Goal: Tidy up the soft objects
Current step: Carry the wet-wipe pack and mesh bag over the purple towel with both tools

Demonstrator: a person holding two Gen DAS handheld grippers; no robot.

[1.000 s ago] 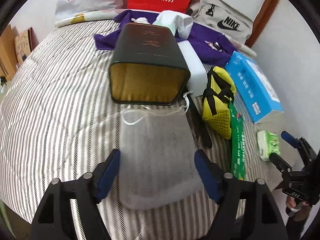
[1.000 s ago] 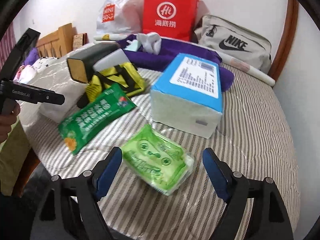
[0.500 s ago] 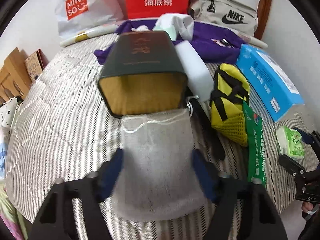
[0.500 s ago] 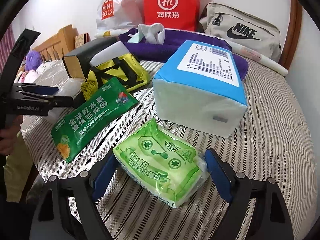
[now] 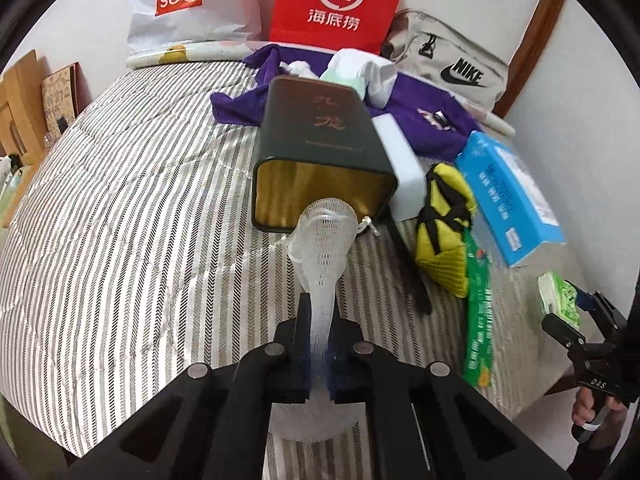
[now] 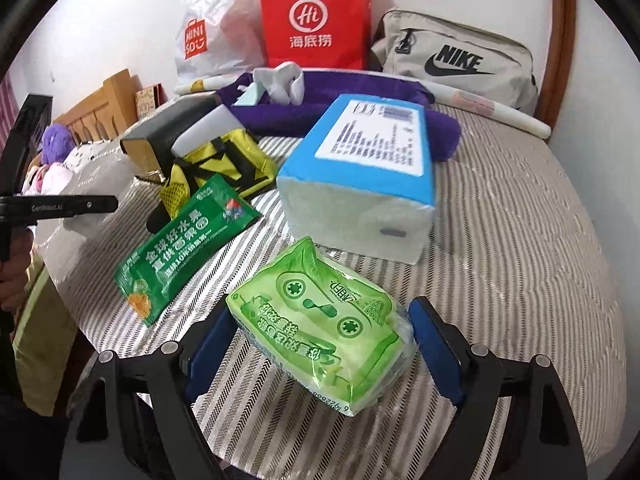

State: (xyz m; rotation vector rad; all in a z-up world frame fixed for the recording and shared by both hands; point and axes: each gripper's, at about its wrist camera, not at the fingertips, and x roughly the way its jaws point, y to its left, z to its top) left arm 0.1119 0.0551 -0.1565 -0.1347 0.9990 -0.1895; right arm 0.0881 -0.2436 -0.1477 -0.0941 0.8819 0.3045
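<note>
Now the left gripper is clamped on a white mesh drawstring pouch, whose bunched top rises ahead of the fingertips toward the open mouth of a dark green tin box lying on its side on the striped bedcover. Reddish characters mark the tin's top face, too blurred to read. Beyond the tin lie a purple cloth, a red paper bag printed "Hi" with 海底捞, a white plastic bag marked "MINISO", and a grey bag with the "NIKE" logo.

The right gripper stands spread, its blue pads either side of a green pack of tissues printed with a cassette drawing; whether the pads touch it I cannot tell. Just ahead sits a blue tissue brick with a white label of small print, unreadable. Ahead to the left lies a green sachet reading 全球好水果, partly over a yellow mesh bag.
</note>
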